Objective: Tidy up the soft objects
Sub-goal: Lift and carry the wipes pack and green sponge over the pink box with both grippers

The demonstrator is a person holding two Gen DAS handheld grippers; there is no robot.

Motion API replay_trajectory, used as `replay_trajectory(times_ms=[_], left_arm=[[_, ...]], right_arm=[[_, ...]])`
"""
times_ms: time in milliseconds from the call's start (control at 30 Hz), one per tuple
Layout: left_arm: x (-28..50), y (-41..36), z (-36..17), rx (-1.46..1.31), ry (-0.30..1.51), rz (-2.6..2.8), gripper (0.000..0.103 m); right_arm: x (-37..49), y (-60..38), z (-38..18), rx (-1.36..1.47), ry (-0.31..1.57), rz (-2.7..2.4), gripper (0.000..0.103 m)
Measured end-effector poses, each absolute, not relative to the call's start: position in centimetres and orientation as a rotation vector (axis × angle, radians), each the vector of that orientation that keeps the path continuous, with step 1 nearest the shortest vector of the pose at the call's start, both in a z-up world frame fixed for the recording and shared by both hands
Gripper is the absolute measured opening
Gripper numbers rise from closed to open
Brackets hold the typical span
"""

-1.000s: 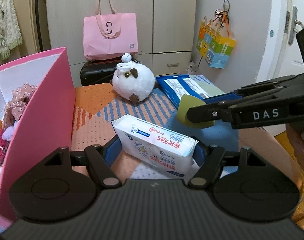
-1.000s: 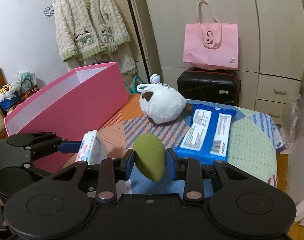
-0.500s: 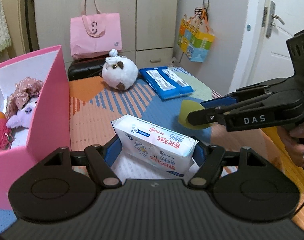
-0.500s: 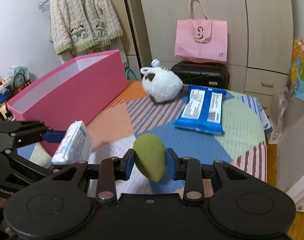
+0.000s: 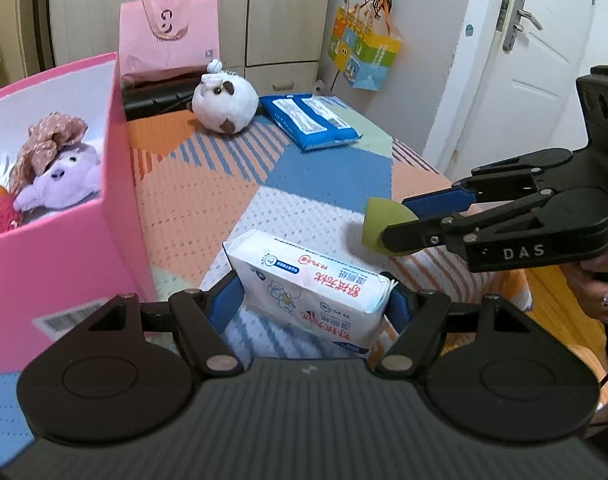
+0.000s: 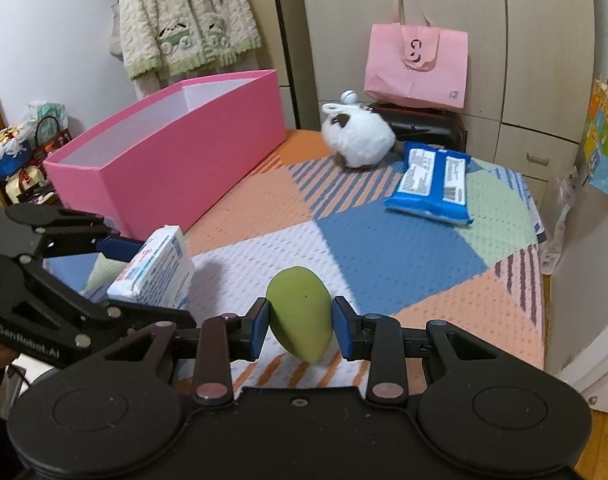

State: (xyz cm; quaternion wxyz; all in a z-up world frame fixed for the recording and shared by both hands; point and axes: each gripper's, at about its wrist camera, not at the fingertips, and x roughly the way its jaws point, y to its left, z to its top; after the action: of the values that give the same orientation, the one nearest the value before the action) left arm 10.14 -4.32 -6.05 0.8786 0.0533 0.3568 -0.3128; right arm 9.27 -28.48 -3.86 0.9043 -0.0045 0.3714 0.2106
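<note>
Your left claw (image 5: 313, 304) pinches a white tissue pack (image 5: 309, 290) above the patchwork mat (image 5: 208, 204); your right claw (image 6: 301, 326) squeezes a green sponge (image 6: 300, 314). Just left of the left claw stands the pink box (image 5: 120, 184), its wall between pack and toys (image 5: 60, 178). Farther ahead lie a white plush (image 5: 224, 106) and blue wipes pack (image 5: 311, 120), with nothing between.
</note>
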Motion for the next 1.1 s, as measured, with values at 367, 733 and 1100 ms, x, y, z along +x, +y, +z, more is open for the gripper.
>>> replay_trajectory(times_ms=[367,733,1100], left_arm=[[9.2,-0.2,-4.7,0.073,0.806,-0.658,0.072],[7.3,4.5,-2.3,0.115,0.840,-0.663,0.072],[7.2,7.7,2.1,0.145,0.720,-0.642,0.072]], right_arm=[[6.5,-24.4,-0.8,-0.030,0.763,0.578,0.040],[7.4,-21.5,1.7,0.063,0.819,0.714,0.040],[9.3,-17.3,5.5,-0.030,0.693,0.768,0.040]])
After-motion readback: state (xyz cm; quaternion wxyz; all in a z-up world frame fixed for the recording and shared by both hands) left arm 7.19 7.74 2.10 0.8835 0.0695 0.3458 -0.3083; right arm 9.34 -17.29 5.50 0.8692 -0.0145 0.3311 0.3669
